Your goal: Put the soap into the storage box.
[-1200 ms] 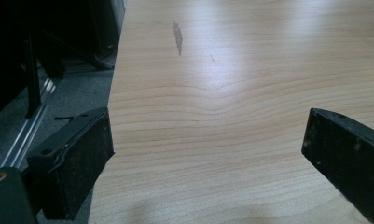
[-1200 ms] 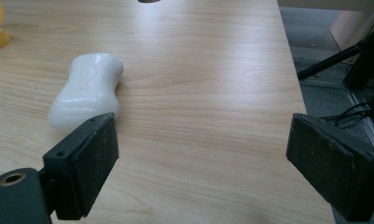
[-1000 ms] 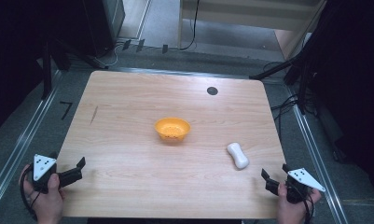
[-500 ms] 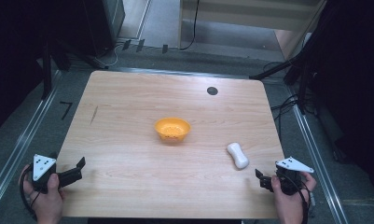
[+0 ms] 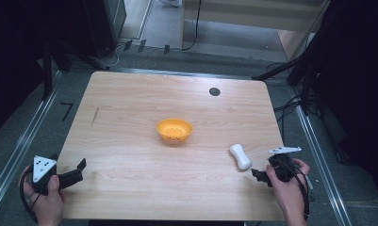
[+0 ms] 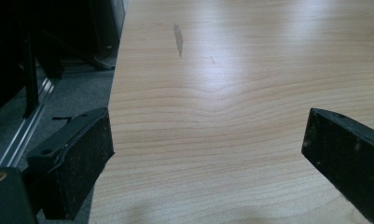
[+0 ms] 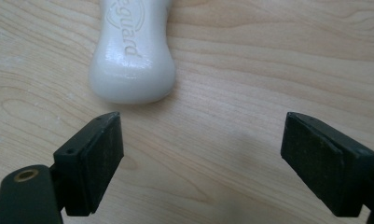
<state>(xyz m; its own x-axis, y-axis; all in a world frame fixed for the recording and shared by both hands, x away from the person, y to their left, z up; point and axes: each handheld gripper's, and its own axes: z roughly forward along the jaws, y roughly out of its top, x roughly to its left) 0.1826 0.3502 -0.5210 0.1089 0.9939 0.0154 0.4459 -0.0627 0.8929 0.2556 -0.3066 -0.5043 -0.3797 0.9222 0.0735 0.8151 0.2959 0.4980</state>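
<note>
Hovering just short of the white soap bar [image 7: 131, 56]: right tool [image 7: 201, 158], jaws apart.

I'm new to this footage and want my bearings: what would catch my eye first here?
The bright orange bowl at the middle of the pale wooden table stands out first. Next is the white soap bar lying toward the near right edge, with the right gripper just short of it, fingers open and empty. The left gripper sits open at the near left corner.

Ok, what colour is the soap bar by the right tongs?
White; the soap bar shows best in the right gripper view.
</note>
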